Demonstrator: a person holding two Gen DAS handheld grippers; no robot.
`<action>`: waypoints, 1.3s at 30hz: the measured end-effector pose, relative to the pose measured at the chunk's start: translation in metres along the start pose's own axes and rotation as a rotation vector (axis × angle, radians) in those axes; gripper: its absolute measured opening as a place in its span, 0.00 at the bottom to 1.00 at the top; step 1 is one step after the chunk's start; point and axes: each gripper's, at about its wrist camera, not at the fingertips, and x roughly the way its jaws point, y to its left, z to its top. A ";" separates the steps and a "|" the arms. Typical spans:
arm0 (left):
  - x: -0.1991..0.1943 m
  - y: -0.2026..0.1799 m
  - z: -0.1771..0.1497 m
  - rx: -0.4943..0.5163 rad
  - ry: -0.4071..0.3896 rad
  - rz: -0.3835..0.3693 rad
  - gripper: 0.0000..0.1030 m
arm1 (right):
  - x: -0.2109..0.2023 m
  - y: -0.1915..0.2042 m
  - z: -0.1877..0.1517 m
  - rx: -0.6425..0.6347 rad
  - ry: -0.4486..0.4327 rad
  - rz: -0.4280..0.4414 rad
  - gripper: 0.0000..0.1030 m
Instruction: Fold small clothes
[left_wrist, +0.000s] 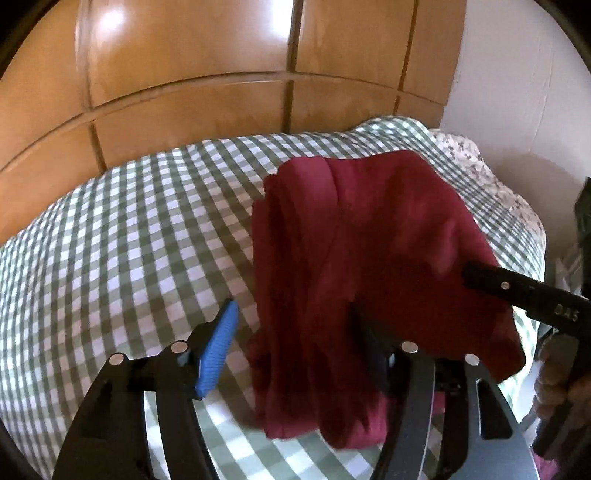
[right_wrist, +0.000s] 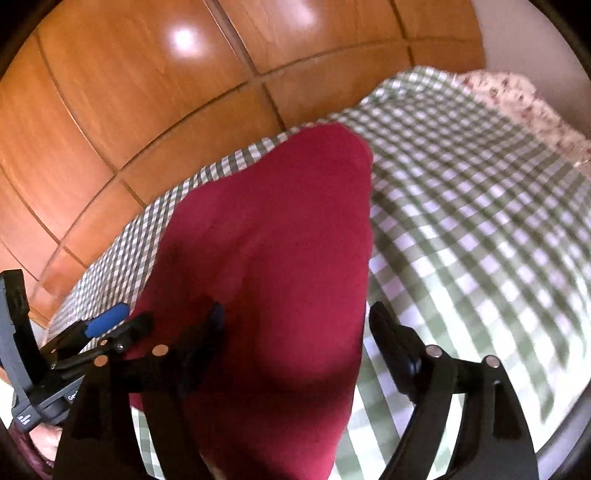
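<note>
A dark red garment (left_wrist: 354, 266) hangs bunched over my grippers above a bed with a green-and-white checked cover (left_wrist: 129, 229). My left gripper (left_wrist: 291, 325) stands open; its blue left pad (left_wrist: 218, 350) is bare and the cloth drapes over its right finger. In the right wrist view the same red cloth (right_wrist: 273, 280) lies draped between and over the fingers of my right gripper (right_wrist: 295, 325), which stands open; the cloth hides its left pad. The right gripper's finger (left_wrist: 517, 288) reaches into the left wrist view from the right, under the cloth.
A wooden panelled wardrobe (left_wrist: 192, 74) stands behind the bed. A floral pillow (left_wrist: 476, 166) lies at the far right end by a white wall (left_wrist: 517, 74). The left gripper (right_wrist: 107, 325) shows at the lower left of the right wrist view.
</note>
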 end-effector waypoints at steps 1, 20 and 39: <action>-0.007 0.001 -0.001 -0.012 -0.013 0.008 0.63 | -0.008 0.006 -0.004 -0.012 -0.014 -0.024 0.81; -0.085 0.015 -0.042 -0.132 -0.122 0.135 0.82 | -0.049 0.069 -0.066 -0.087 -0.087 -0.221 0.94; -0.105 0.016 -0.057 -0.152 -0.149 0.196 0.94 | -0.045 0.077 -0.078 -0.095 -0.096 -0.272 0.98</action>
